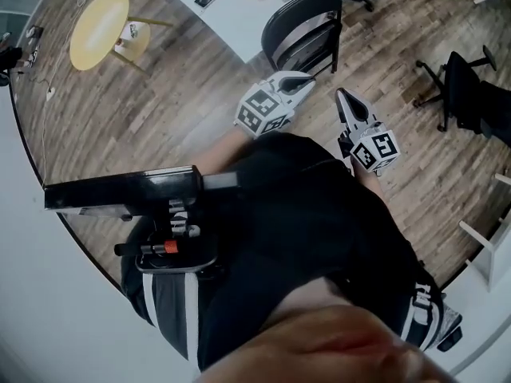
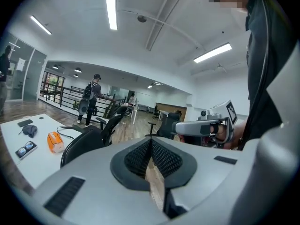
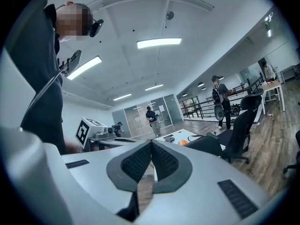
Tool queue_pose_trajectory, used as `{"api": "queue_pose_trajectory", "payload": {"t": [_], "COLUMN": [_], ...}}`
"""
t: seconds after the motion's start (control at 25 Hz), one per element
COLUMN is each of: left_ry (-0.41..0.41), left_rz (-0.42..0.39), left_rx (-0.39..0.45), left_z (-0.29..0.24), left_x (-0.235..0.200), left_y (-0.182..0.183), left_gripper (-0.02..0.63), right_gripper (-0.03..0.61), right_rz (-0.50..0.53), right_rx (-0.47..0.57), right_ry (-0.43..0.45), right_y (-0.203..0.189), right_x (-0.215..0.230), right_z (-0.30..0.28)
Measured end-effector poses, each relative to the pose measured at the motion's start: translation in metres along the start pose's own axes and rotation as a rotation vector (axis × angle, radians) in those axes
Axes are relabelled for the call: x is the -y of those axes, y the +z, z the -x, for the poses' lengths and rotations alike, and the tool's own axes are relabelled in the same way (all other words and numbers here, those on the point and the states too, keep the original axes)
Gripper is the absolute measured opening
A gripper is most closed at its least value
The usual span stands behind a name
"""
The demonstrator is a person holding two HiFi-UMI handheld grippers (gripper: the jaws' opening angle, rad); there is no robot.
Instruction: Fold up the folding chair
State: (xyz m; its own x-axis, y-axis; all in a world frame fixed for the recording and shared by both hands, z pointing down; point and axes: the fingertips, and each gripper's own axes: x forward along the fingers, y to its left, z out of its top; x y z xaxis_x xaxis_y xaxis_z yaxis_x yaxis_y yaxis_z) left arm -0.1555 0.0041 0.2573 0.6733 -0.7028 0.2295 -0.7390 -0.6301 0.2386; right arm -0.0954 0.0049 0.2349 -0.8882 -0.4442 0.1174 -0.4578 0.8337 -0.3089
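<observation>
head view shows a black round-backed chair [image 1: 303, 26] at the white bench [image 1: 238, 21] edge; only gripper views show left tongs [image 2: 151, 142] and right tongs [image 3: 151, 145] closed, empty, ribbed pads [image 2: 137, 156] meeting.

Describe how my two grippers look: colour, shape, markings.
The left gripper and right gripper match. Each is a pale grey moulded shell that tapers to a point, with black mesh-textured pads lining the jaws. Each carries a white cube printed with black square markers. The person wears a black top.
</observation>
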Motion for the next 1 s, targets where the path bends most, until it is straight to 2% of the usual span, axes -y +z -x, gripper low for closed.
{"api": "queue_pose_trajectory", "payload": {"t": [0.28,0.48,1.0], "left_ry": [-0.033,-0.04,-0.048], "left_rz": [-0.007,-0.02,-0.022], "left_rx": [0.012,-0.019,-0.007], "left_z": [-0.013,-0.01,-0.007], "left_x": [0.009,0.009,0.009], "left_y": [0.002,-0.006,-0.002], "left_gripper": [0.006,0.005,0.006], "right_gripper": [0.011,0.011,0.011], "right_rz": [0.008,-0.009,0.029], "right_rx": [-0.012,-0.01,0.0], "right_ry": [0.01,0.018,0.026], "right_y": [-0.007,-0.014,-0.02], "right_x": [0.0,-0.002,-0.007], "right_z": [0.002,0.002,0.001]}}
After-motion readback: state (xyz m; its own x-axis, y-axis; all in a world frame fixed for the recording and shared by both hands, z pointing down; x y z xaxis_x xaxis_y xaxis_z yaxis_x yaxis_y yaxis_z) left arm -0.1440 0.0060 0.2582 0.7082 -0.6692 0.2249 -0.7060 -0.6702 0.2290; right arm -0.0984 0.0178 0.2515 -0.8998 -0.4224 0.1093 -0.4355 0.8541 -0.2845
